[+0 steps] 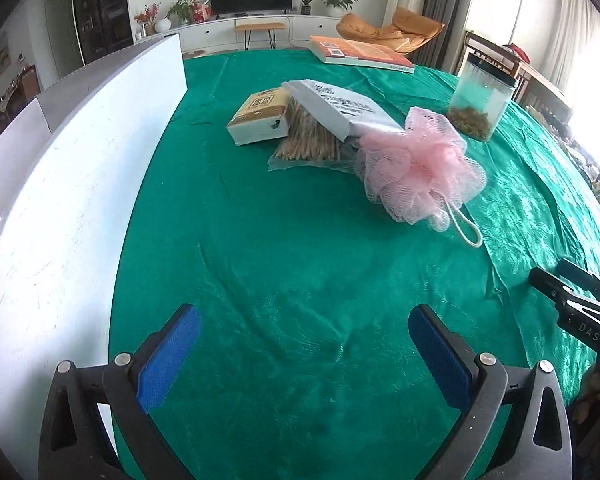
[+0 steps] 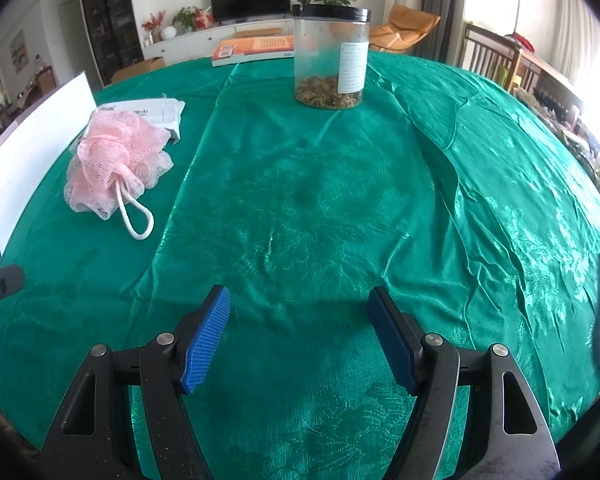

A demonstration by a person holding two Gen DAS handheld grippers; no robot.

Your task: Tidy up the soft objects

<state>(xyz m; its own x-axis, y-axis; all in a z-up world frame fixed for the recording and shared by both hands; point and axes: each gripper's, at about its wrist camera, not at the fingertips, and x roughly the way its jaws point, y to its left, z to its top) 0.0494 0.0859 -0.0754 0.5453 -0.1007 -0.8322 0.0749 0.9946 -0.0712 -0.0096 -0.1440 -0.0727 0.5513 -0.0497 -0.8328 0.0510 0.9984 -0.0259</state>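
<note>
Hovering over a green tablecloth (image 1: 300,280), the left gripper (image 1: 304,344) has its blue-padded jaws spread wide with only cloth between them. The right gripper (image 2: 300,332) likewise stands wide apart and holds nothing.

Taking the pink mesh bath pouf (image 1: 416,168) as the landmark: it lies on the cloth well ahead of the left gripper, its white cord loop (image 1: 466,228) trailing toward the camera. Just behind it, touching, a white soft pack with printed text (image 1: 340,108) rests tilted on a clear bag of thin wooden sticks (image 1: 308,140). Left of that bag, further from the pouf, sits a tan-and-white tissue pack (image 1: 260,118). Behind and to the right of the pouf stands a clear jar with a black lid (image 1: 480,96), brown bits in its bottom. Far behind the pouf an orange-covered book (image 1: 360,54) lies flat at the table's far edge. A white board (image 1: 60,200) stands upright along the cloth's left side, well to the left of the pouf.

From the right wrist, the pouf (image 2: 112,164) lies ahead and to the left of the gripper, and the jar (image 2: 330,56) stands straight ahead.
</note>
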